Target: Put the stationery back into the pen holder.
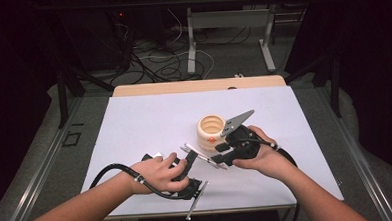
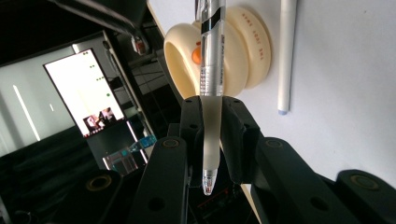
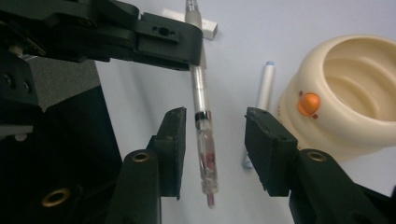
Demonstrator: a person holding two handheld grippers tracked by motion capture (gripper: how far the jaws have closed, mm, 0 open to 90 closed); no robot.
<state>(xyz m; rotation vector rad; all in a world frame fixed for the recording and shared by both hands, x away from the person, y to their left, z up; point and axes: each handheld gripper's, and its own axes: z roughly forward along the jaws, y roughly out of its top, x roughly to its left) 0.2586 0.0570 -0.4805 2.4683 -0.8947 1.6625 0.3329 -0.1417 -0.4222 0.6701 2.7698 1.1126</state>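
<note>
Pen (image 3: 204,140) clamped at its grip end in left tool (image 2: 212,135), held above surface (image 1: 144,122) near cream holder (image 1: 211,132), offered between wide-open, empty right tool (image 3: 212,154) jaws for handover.

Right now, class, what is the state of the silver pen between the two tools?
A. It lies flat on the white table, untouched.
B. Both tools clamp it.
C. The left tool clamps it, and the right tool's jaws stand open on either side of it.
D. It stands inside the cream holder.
C: the left tool is shut on the silver pen, while the right tool has a gap on each side of it.
</note>
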